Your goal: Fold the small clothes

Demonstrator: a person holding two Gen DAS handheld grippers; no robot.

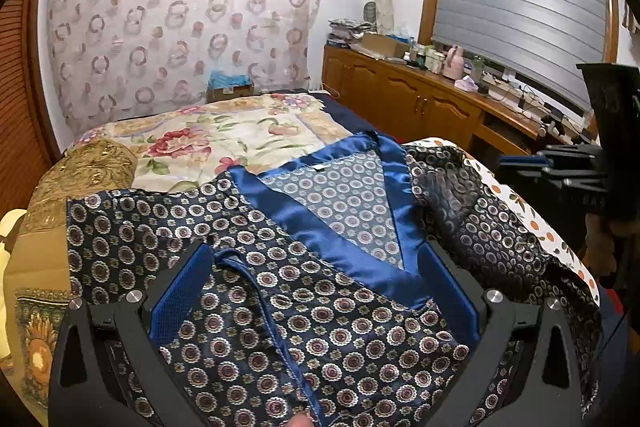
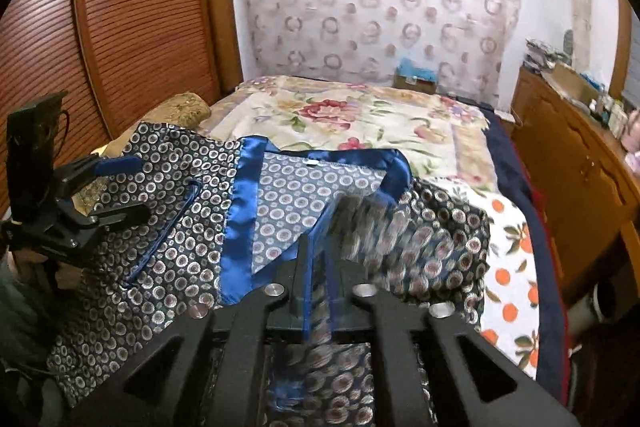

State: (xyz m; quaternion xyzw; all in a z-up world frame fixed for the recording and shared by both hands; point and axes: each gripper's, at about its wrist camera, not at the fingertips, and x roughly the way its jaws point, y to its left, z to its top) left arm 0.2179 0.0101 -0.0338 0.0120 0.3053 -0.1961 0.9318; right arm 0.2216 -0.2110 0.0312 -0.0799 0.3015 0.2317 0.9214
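Observation:
A dark navy top [image 1: 248,227] with a ring pattern and a blue satin collar [image 1: 320,227] lies spread on the bed, neck opening away from me. My left gripper [image 1: 316,287] hovers low over its chest, blue pads [image 1: 180,291] wide apart with nothing gripped. From the right wrist view the left gripper [image 2: 116,187] is over the garment's [image 2: 180,239] left shoulder. My right gripper [image 2: 320,247] stands by the right sleeve [image 2: 432,227], jaws a narrow gap apart. Blurred sleeve cloth lies at and under the gap, and the pads do not press it. The right gripper [image 1: 524,167] also shows at the left wrist view's right edge.
A floral bedspread [image 1: 224,139] covers the far bed, with a sheet printed with oranges [image 2: 512,267] under the garment's right side. A gold cushion [image 1: 80,167] sits left. Cluttered wooden cabinets [image 1: 400,95] run along the right. A cardboard box [image 1: 230,89] stands against the far wall.

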